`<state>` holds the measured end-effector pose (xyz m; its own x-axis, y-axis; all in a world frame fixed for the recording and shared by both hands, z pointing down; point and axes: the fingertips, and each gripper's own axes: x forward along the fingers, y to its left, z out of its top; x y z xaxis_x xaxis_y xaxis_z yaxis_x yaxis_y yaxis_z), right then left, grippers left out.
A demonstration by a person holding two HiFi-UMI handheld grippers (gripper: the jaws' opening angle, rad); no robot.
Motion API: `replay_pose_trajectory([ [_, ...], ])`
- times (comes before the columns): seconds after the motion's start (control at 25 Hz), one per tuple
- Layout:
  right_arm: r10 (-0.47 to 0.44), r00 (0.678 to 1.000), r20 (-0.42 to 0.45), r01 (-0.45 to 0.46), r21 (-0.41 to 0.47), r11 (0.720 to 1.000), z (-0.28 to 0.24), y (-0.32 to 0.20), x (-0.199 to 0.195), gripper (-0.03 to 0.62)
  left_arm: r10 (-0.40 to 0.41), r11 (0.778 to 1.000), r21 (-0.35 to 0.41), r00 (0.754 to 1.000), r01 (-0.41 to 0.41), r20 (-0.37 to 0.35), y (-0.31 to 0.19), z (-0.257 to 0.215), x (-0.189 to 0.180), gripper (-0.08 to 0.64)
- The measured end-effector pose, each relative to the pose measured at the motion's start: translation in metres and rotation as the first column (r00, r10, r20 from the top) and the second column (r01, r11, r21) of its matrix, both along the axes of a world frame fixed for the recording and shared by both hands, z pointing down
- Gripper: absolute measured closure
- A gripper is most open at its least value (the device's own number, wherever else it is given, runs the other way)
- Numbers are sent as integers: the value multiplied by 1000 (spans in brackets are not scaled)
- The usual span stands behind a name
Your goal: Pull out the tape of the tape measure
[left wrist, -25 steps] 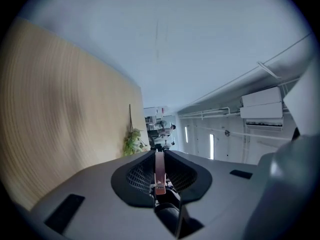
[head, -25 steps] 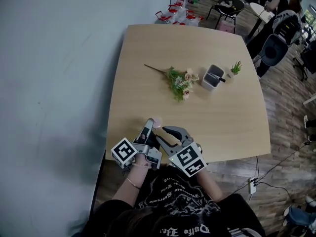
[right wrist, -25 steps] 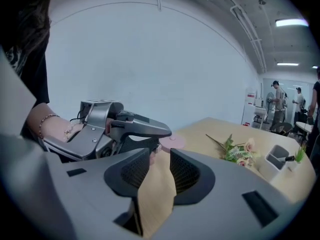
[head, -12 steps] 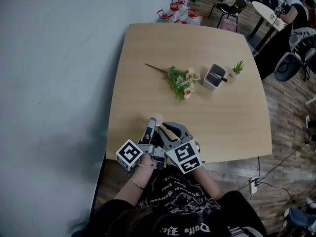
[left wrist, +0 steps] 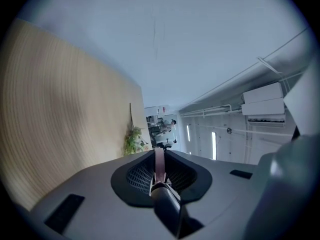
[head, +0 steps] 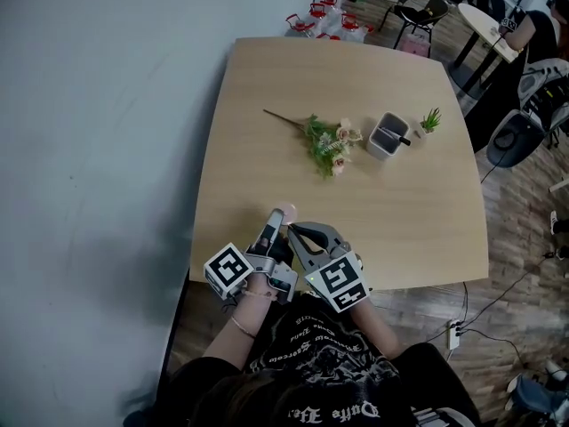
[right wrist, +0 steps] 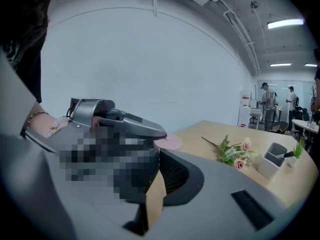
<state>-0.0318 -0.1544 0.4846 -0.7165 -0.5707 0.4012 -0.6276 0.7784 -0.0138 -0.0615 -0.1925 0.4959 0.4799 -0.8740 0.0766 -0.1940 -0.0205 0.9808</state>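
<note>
Low in the head view, both grippers meet at the near edge of the wooden table [head: 356, 78]. My left gripper [head: 274, 219] is shut on a small round pink tape measure [head: 284, 212]. In the left gripper view the case shows edge-on as a thin pink strip [left wrist: 159, 165] pinched between the pads of that gripper [left wrist: 159, 159]. My right gripper [head: 292, 230] points in from the right, its tips right beside the case, jaws shut. From the right gripper view, the pink case [right wrist: 168, 143] sits just past my right gripper [right wrist: 156, 170]. No pulled-out tape shows; the tape's end is hidden.
Mid-table lie an artificial flower sprig [head: 327, 145], a white pen holder [head: 387, 137] and a tiny potted plant [head: 428, 121]. A pale wall runs along the left. Red-capped bottles [head: 320, 20] stand on the floor beyond the table. Chairs and people are at the back right.
The right gripper's jaws have closed beside the tape measure. Both grippers shifted only slightly; the left keeps its hold on the case.
</note>
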Motion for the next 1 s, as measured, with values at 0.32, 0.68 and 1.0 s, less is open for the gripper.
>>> replay_pose_trajectory([
  [0.32, -2, 1000, -7, 1, -20, 1000, 3, 6, 11, 577, 12, 1000, -23, 1000, -11, 22, 4, 4, 2, 495],
  [0.68, 72, 995, 68, -65, -98, 993, 4, -5, 56, 575, -83, 993, -88, 996, 84, 17, -2, 18, -49, 495],
  [1.0, -19, 993, 118, 45, -221, 974, 10, 2, 60, 575, -70, 989, -128, 997, 71, 14, -2, 24, -59, 495],
])
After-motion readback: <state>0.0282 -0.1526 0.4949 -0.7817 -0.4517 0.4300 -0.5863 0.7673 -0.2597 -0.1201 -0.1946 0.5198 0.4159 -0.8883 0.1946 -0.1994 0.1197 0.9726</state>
